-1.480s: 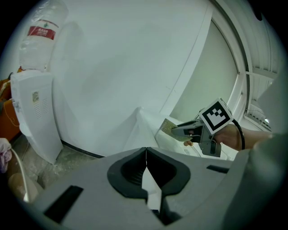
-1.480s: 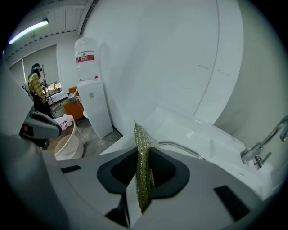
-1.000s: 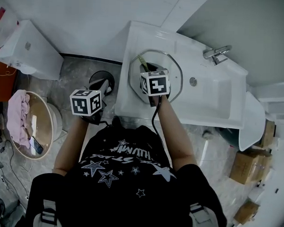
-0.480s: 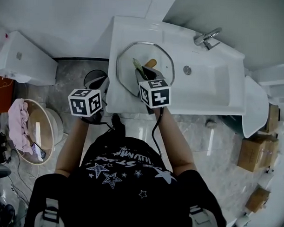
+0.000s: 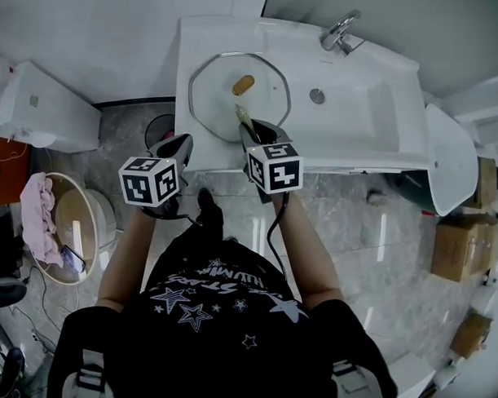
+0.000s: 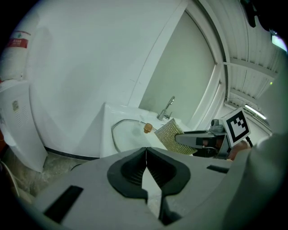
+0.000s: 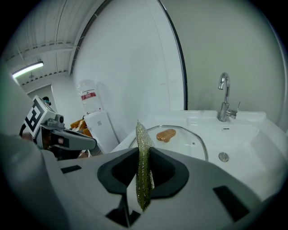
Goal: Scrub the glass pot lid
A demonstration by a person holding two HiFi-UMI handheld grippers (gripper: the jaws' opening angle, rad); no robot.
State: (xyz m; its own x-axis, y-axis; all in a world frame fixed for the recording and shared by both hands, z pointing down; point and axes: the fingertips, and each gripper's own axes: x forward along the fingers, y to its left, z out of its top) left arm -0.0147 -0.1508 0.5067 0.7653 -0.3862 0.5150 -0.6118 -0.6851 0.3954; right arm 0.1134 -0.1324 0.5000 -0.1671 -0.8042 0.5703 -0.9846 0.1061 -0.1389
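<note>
The glass pot lid [image 5: 239, 92] with a steel rim and an amber knob [image 5: 243, 84] lies flat on the left part of the white washbasin counter [image 5: 374, 133]; it also shows as the lid [image 7: 180, 137] and the lid [image 6: 130, 132]. My right gripper [image 5: 253, 131] hangs over the lid's near edge, shut on a yellow-green scrub cloth [image 7: 143, 166] that stands upright between its jaws. My left gripper [image 5: 180, 147] is off the counter's left front corner, above the floor, shut with nothing in it.
A chrome tap [image 5: 340, 32] and a drain [image 5: 317, 96] sit right of the lid. A white appliance [image 5: 40, 105] stands at the left wall, a round basket with pink cloth [image 5: 44, 220] on the floor, a dark bin [image 5: 157, 132] below the left gripper, and cardboard boxes [image 5: 459, 258] at right.
The view has shifted, so the sink sits higher in frame. My right gripper with the cloth has drawn back from over the lid's middle to its near edge, uncovering the knob. The left gripper has held still.
</note>
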